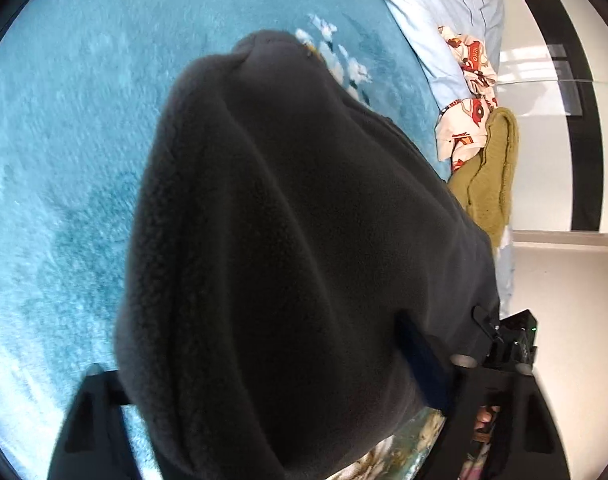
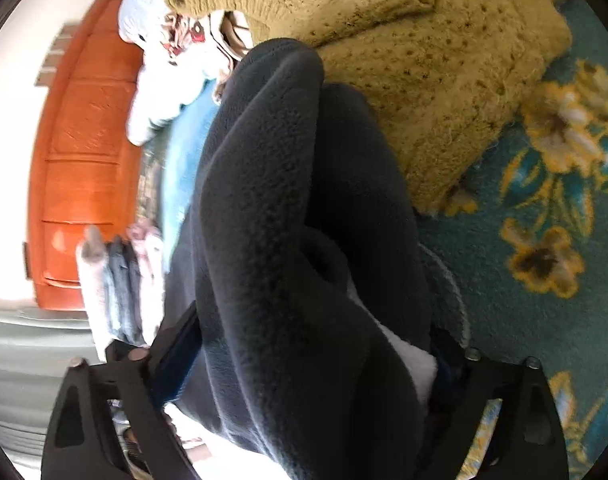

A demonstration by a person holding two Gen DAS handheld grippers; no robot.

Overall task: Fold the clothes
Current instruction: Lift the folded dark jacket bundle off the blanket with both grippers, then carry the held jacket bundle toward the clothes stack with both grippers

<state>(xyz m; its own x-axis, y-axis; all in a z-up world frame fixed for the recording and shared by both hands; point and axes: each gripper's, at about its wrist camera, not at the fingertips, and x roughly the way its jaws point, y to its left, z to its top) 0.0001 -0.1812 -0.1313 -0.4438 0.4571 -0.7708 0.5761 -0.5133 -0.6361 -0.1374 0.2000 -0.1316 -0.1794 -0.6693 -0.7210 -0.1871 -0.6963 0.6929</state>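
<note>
A dark grey fleece garment [image 1: 287,240] fills the left wrist view and hangs bunched over the teal blanket [image 1: 63,140]. My left gripper [image 1: 271,392] is shut on the fleece; the cloth covers its fingertips. The same fleece [image 2: 287,240] fills the right wrist view in thick folds, with a white lining showing low down. My right gripper [image 2: 312,364] is shut on it, one finger on each side of the bunched cloth.
A mustard knit sweater [image 2: 424,60] lies on the floral teal blanket [image 2: 544,280], also in the left wrist view [image 1: 492,176]. A car-print garment [image 1: 468,92] and pale blue bedding [image 1: 444,8] lie beyond. A stack of folded clothes [image 2: 123,288] sits by an orange cabinet [image 2: 83,152].
</note>
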